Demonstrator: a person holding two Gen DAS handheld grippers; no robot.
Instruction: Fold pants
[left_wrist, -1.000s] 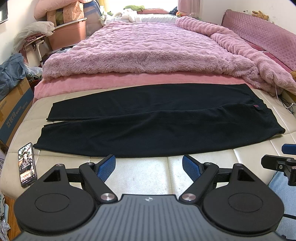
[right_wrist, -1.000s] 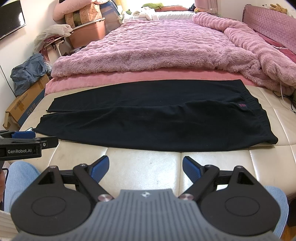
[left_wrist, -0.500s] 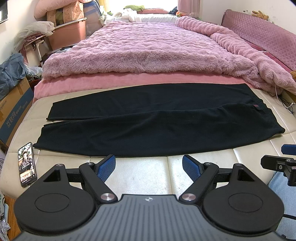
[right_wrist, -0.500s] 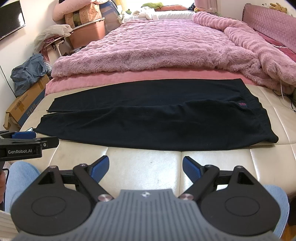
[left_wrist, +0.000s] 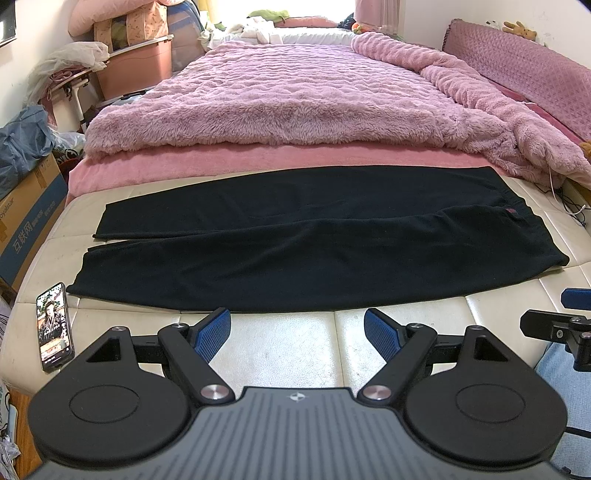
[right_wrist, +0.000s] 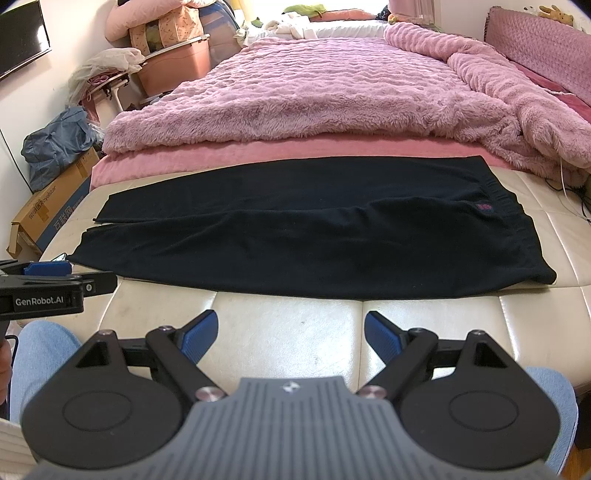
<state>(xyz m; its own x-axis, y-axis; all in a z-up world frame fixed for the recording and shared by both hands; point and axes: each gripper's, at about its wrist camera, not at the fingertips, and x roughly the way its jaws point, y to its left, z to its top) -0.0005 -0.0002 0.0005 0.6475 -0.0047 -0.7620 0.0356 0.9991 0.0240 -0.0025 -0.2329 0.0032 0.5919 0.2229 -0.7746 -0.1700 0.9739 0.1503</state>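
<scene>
Lying flat and unfolded across the cream padded bench (left_wrist: 280, 339) at the foot of the bed, the black pants (left_wrist: 295, 236) stretch sideways, waistband toward 3 o'clock and both leg hems toward 9 o'clock. The two legs rest side by side, the nearer one overlapping the farther along a long seam-like edge, and they part slightly at the hems. A small pink label (right_wrist: 484, 207) sits near the waistband, which looks gathered. The fabric is matte, dark and mostly smooth, with a few shallow creases near the crotch. The left gripper (left_wrist: 297, 330) hovers over bare bench just short of the near pants edge, its blue-padded fingers (left_wrist: 214, 328) spread wide and holding nothing. The right gripper (right_wrist: 290, 334) does the same, fingers (right_wrist: 380, 336) released and apart, clear of the cloth. At 9 o'clock in the left wrist view a phone (left_wrist: 54, 326) lies on the bench corner, near the hem but apart from it. At 10 to 11 o'clock a pink storage bin (right_wrist: 177, 70) carries pillows and bags piled on its lid; its inside is hidden. A cardboard box (right_wrist: 48, 210) at 9 o'clock has a blue bag (right_wrist: 59, 147) resting on top. A fluffy pink blanket (right_wrist: 332, 96) covers the bed at 12 o'clock.
</scene>
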